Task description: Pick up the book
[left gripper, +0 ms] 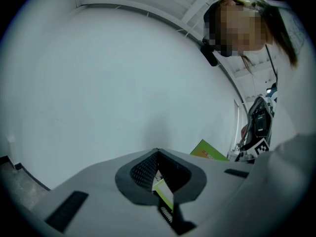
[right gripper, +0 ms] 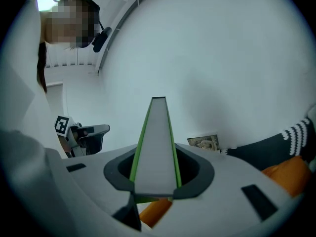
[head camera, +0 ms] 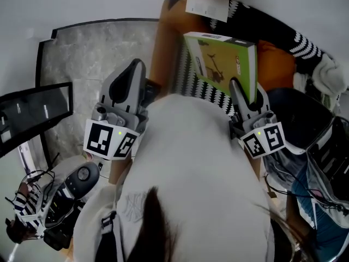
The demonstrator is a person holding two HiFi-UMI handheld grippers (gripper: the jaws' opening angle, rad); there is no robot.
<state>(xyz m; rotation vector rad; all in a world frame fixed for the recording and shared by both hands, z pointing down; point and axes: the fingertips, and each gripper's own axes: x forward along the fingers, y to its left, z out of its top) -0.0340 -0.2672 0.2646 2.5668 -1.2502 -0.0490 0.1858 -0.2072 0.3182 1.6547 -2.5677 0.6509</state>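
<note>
A green-covered book (head camera: 223, 59) is held up tilted in front of me, with my right gripper (head camera: 242, 94) shut on its near lower edge. In the right gripper view the book's white page edge (right gripper: 157, 142) runs straight up between the jaws of the right gripper (right gripper: 157, 181), green covers on both sides. My left gripper (head camera: 132, 72) is off to the left, apart from the book, with its fingers together. In the left gripper view the left gripper (left gripper: 158, 154) faces a white wall, and the book (left gripper: 210, 152) shows at the right. A small white and green piece sits in its hollow; I cannot tell what it is.
An orange cushion (head camera: 163, 37) and a black cloth with white stripes (head camera: 272, 26) lie beyond the book. A picture card (head camera: 207, 1) leans on the white wall. A grey mat (head camera: 82, 53) is at left, a black controller (head camera: 82, 176) lower left, dark bags (head camera: 316, 130) at right.
</note>
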